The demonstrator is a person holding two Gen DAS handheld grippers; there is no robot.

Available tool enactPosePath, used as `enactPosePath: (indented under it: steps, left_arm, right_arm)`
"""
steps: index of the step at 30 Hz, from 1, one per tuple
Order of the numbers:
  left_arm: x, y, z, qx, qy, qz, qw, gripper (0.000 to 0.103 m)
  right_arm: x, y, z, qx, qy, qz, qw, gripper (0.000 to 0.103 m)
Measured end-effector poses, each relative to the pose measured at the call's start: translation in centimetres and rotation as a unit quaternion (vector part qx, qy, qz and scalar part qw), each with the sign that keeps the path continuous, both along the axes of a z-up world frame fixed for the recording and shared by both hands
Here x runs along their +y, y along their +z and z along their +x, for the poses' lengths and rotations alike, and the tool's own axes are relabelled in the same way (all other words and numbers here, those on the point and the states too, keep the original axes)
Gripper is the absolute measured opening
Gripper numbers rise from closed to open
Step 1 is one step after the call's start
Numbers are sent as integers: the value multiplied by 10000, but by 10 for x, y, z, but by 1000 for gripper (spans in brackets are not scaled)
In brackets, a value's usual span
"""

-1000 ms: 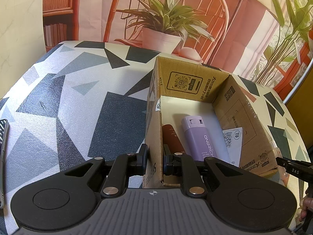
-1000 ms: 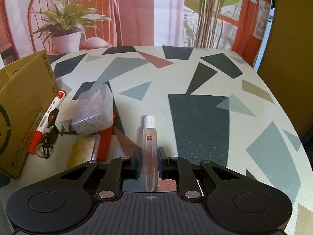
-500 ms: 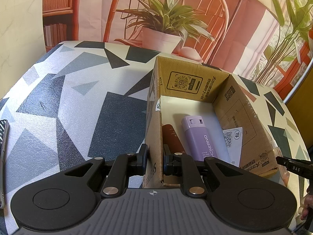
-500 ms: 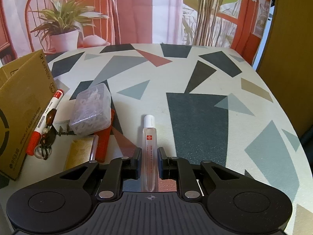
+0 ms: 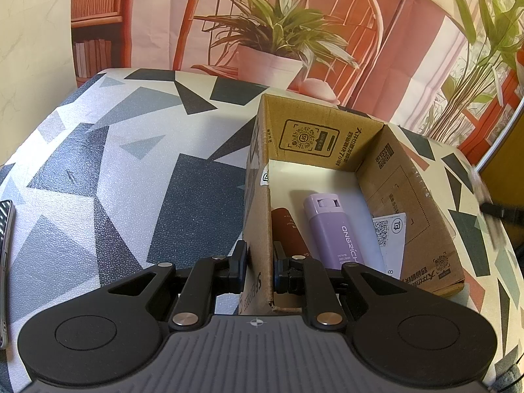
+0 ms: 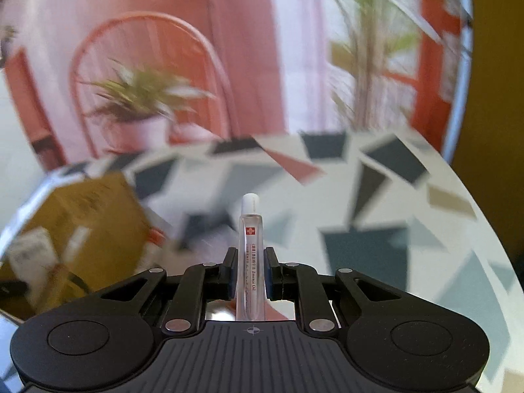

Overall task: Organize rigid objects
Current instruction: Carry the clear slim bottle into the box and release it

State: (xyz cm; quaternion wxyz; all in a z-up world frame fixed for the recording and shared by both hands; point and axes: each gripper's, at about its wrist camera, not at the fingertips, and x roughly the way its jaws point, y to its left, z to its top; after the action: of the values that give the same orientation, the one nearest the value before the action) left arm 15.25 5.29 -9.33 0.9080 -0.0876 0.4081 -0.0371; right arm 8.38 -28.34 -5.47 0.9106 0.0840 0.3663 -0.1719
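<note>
Left gripper (image 5: 258, 270) clamped on the near left wall of the open cardboard box (image 5: 412, 196), one finger outside, one inside, jaws narrow with just the cardboard between them. Box sitting on the geometric-patterned surface (image 5: 124, 177). Inside the box: a lavender flip-top bottle (image 5: 330, 229) lying flat on the floor, a dark red item (image 5: 288, 232) just beside it against the left wall, and a white card with a QR code (image 5: 391, 237) leaning at the right wall. Edge of a phone-like thing (image 5: 5, 262) poking in at far left, well apart from the box.

Right gripper (image 6: 250, 273) holding a slim clear vial (image 6: 250, 255) with a white cap and a red cross label, jaws narrow and pinching its lower half, cap end pointing forward away from the camera. Vial up off the surface, box seen off to its left. Background super blurry in the right wrist view, so not much else readable there besides the box and the potted plant (image 6: 140, 111) behind the surface.
</note>
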Motion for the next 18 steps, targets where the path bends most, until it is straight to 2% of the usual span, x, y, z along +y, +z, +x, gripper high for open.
enactPosePath:
  steps: [4, 8, 13, 18]
  left_arm:
    - [0, 0, 0, 0, 1, 1, 10000, 16]
    - [0, 0, 0, 1, 0, 3, 10000, 16]
    - [0, 0, 0, 1, -1, -4, 10000, 16]
    - [1, 0, 0, 0, -1, -13, 10000, 16]
  right_arm:
    - [29, 20, 27, -256, 503, 37, 9984, 15]
    - [63, 26, 55, -319, 1105, 314, 9929, 15]
    - [109, 9, 86, 14, 1808, 708, 9810, 15]
    - [138, -20, 112, 596, 1900, 1099, 9738, 15]
